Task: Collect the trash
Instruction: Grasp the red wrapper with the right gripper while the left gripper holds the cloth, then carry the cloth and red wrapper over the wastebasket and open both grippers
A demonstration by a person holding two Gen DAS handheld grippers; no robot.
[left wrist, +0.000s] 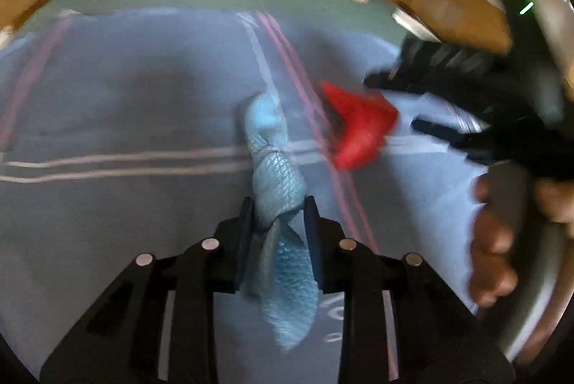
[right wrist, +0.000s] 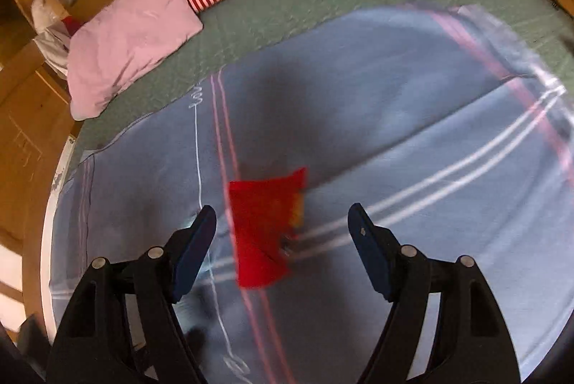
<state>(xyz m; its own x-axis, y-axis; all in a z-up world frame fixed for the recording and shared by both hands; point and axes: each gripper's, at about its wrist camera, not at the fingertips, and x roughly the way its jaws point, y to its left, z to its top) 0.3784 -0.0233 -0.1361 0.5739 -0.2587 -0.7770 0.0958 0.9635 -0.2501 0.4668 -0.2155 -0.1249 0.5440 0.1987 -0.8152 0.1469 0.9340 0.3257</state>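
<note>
While the left gripper [left wrist: 279, 215] clenches a twisted blue wrapper [left wrist: 276, 176], a red wrapper [left wrist: 358, 126] lies ahead to its right on the blanket [left wrist: 125, 104].

From the right view, the right gripper [right wrist: 281, 222] gapes, red wrapper [right wrist: 265, 230] between its fingers; closing early could pinch blanket [right wrist: 394, 104] instead.

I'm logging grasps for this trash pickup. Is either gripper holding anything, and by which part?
The left gripper is shut on the twisted blue wrapper, near its middle. The right gripper is open, holding nothing, above the red wrapper.
</note>
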